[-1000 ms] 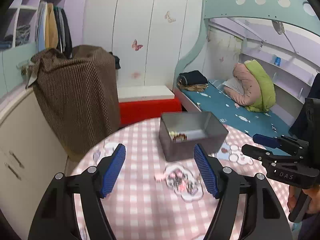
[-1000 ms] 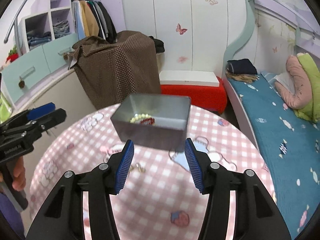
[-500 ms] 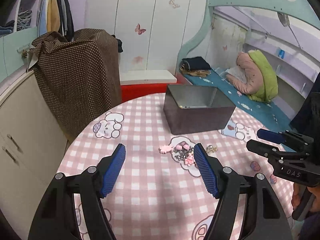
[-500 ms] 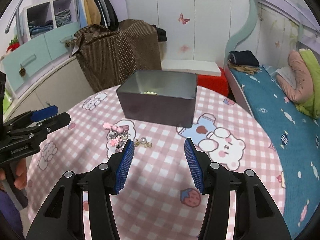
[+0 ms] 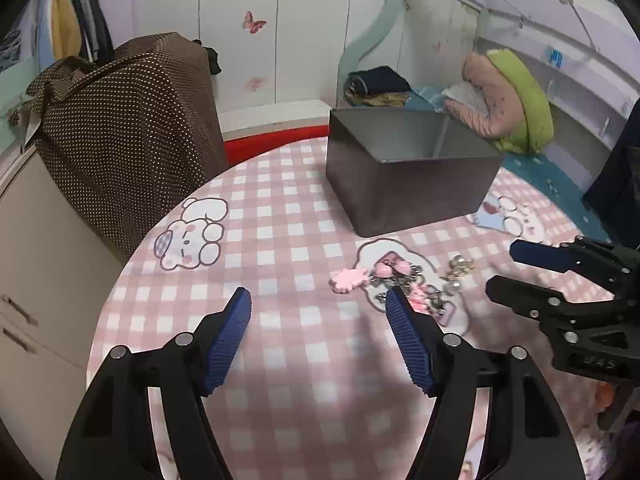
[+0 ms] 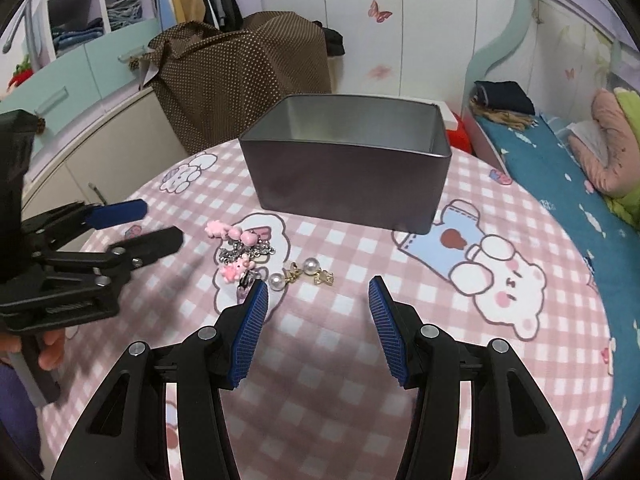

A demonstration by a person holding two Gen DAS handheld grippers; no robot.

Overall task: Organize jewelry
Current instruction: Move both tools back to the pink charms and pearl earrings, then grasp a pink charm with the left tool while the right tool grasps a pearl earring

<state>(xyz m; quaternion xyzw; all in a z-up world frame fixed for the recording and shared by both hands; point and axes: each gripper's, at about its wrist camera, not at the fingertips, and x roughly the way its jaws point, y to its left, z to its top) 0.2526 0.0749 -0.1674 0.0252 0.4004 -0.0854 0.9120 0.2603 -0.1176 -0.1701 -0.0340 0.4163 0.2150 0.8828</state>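
Note:
A grey metal tin stands open on the round table; its inside floor is hidden from here. In front of it lies a heap of pink charms and silver chain, and beside it pearl and gold earrings. My left gripper is open and empty, low over the cloth just left of the heap; it also shows in the right wrist view. My right gripper is open and empty, just short of the earrings; it also shows in the left wrist view.
The table carries a pink checked cloth with cartoon bears. Behind it are a brown dotted cover over furniture, a red and white bench and a bunk bed on the right. Cabinets stand at the left.
Both grippers have come down and closer to the table. The heap and earrings now lie just ahead of the fingertips. The tin's contents have dropped out of sight behind its wall.

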